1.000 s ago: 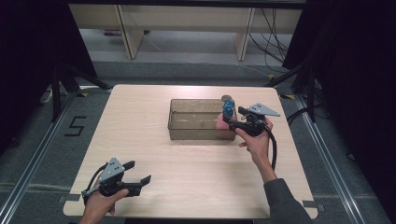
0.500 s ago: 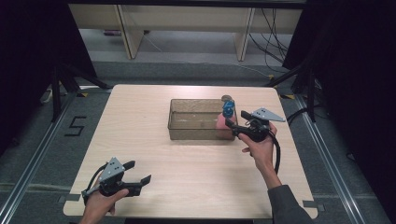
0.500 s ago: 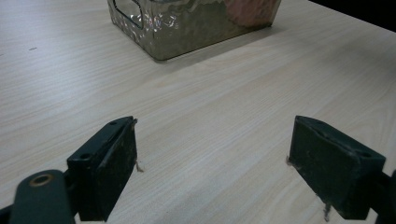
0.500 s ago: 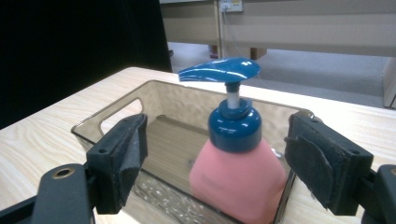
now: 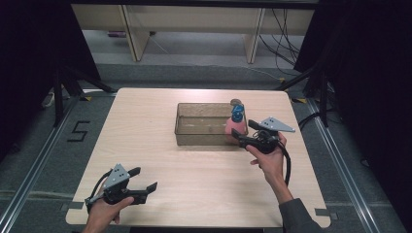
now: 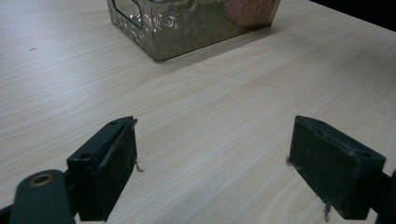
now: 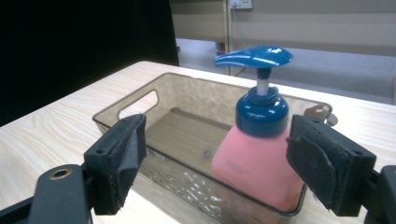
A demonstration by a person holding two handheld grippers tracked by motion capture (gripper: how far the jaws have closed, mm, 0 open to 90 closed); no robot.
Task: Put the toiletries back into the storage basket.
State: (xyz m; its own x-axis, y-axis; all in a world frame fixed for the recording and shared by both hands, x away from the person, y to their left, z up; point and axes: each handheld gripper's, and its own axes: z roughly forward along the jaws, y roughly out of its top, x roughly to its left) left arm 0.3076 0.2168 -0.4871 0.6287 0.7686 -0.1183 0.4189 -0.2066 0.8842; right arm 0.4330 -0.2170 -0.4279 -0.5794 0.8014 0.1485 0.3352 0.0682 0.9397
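A pink pump bottle with a blue pump head stands upright in the right end of a clear brownish bin. My right gripper sits just outside the bin's near right corner, pointed at the bottle. In the right gripper view its fingers stand wide apart on either side of the bottle and short of it, with the bin wall in between. Its jaws have just opened a little wider, with nothing pressed between them. My left gripper rests open at the table's front left, with bare wood between its pads.
The wooden table spreads around the bin. In the left gripper view the bin stands far ahead, with pink showing through its wall. Cables trail from both grippers. Shelving legs and dark frames stand beyond the far edge.
The right gripper has drawn back toward the person's side and slightly right, away from the bottle. The bottle sits a little lower in the picture. The left gripper has stayed put.
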